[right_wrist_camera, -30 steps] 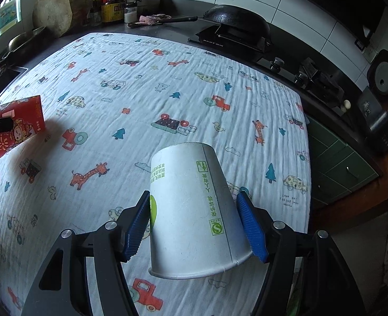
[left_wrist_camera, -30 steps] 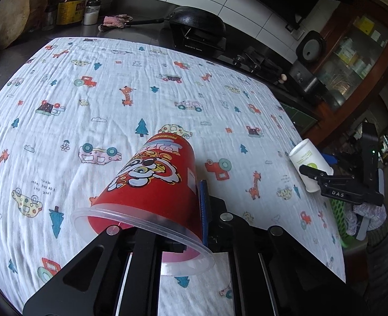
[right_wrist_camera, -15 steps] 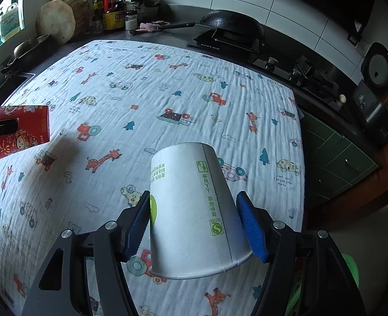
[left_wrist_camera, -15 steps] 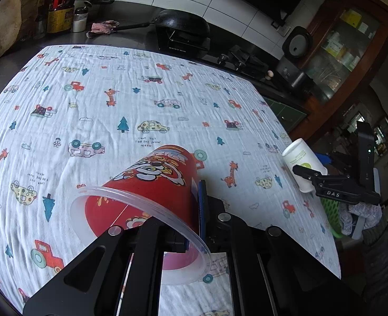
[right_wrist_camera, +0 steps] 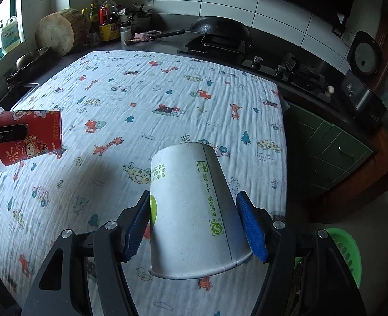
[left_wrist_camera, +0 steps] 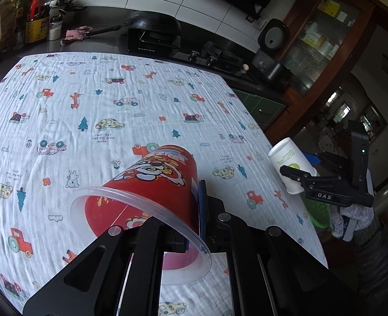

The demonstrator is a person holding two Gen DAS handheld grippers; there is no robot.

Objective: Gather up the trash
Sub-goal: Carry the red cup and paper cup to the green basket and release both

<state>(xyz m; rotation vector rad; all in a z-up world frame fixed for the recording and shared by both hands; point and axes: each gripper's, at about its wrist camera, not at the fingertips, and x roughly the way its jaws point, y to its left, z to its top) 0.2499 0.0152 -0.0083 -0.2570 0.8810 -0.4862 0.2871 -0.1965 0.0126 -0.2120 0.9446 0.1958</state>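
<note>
**Two cups aloft, basket waiting**

The right gripper (right_wrist_camera: 198,226) clamps its blue pads on a white paper cup with green print (right_wrist_camera: 191,210), held bottom-forward above the cartoon-printed cloth (right_wrist_camera: 167,92). The left gripper (left_wrist_camera: 194,210) pinches the wall of a red printed plastic cup with a clear rim (left_wrist_camera: 152,192), one finger inside. Both cups look light and easily crushed (gentle pressure suffices). A green slatted basket (right_wrist_camera: 344,250) sits beyond the cloth's edge.
</note>
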